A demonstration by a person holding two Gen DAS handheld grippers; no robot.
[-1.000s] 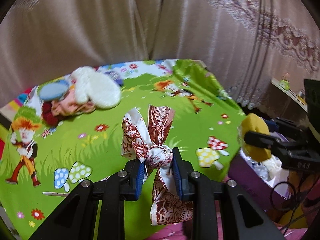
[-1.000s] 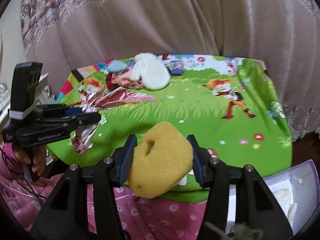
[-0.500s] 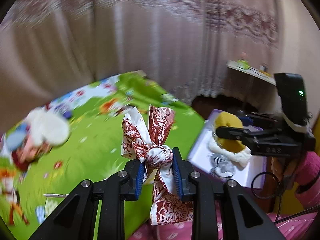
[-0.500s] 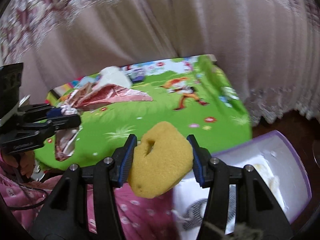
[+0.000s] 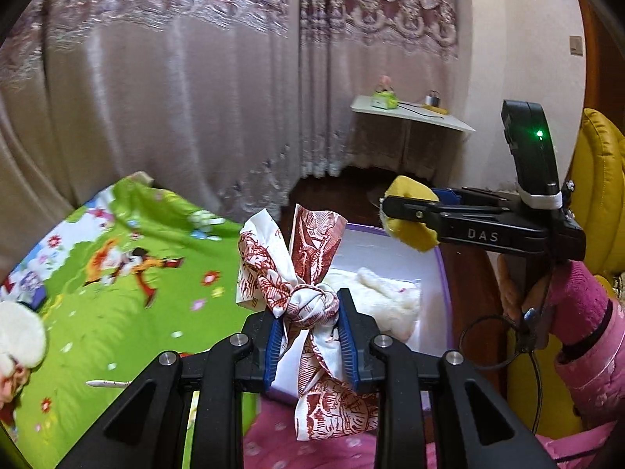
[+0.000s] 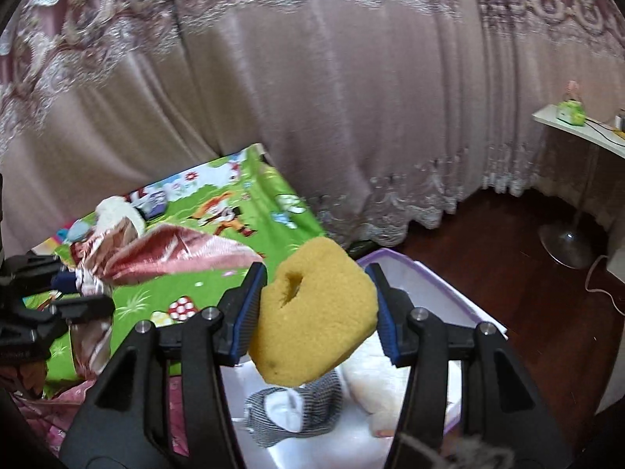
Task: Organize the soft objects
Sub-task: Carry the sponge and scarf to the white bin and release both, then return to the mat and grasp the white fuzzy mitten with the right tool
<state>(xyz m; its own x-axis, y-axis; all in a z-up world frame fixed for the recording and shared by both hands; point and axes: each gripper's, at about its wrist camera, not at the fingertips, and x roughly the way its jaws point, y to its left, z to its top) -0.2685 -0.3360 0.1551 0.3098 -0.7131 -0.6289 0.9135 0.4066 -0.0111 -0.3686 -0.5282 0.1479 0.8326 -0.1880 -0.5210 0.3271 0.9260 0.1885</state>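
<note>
My left gripper [image 5: 309,314] pinches the knot of a red-and-white patterned scarf [image 5: 312,242]; its jaws are opening slightly, with the knot still pressed between the blue pads. My right gripper [image 6: 316,305] is shut on a yellow sponge [image 6: 316,324] with a hole in it. Both hang over a white bin with a purple rim [image 6: 433,293], which holds a cream plush [image 6: 375,375] and a grey striped cloth [image 6: 297,410]. In the left wrist view the sponge [image 5: 410,211] hovers past the bin [image 5: 390,250], to the right of the scarf.
A table with a green cartoon cloth [image 5: 117,293] lies to the left, with a pile of soft things [image 6: 117,211] at its far end. Curtains [image 6: 351,97] hang behind. A white side table [image 5: 410,115], a yellow chair [image 5: 601,179] and dark wooden floor [image 6: 527,273] are to the right.
Both grippers have swung right, away from the green table, and now hang over the white bin. The scarf and the sponge stay in their grips.
</note>
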